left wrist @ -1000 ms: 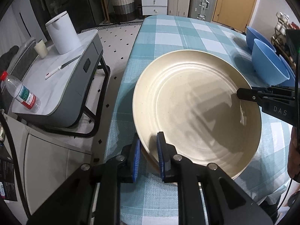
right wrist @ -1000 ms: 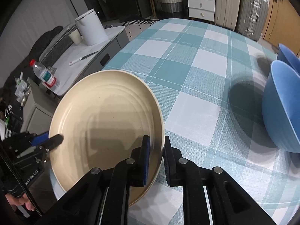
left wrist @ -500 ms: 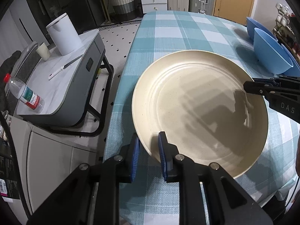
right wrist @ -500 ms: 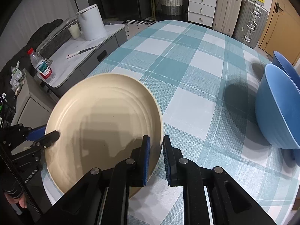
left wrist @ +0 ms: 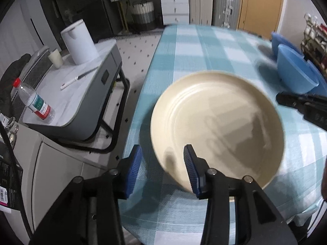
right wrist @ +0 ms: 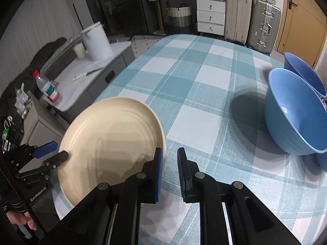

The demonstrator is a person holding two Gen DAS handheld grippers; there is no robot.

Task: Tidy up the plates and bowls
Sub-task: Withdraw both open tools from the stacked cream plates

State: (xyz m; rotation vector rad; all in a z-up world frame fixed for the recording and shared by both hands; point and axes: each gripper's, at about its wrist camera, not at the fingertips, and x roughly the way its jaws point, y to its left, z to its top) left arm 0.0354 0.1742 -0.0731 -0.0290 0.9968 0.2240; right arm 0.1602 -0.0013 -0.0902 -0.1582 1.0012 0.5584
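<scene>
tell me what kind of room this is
Most likely a lived-in home dining or multipurpose room: a table under a teal checked cloth with a cream plate and blue bowls, white drawers, and suitcases against the far wall.

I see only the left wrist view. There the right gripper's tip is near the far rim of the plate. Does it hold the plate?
Observer: It seems not. In the right wrist view the right gripper shows only tablecloth in its narrow gap; the plate rim lies outside one finger.
Operator: Is the nearer blue bowl empty?
Observer: Yes, the nearer blue bowl shows a bare inside.
</scene>
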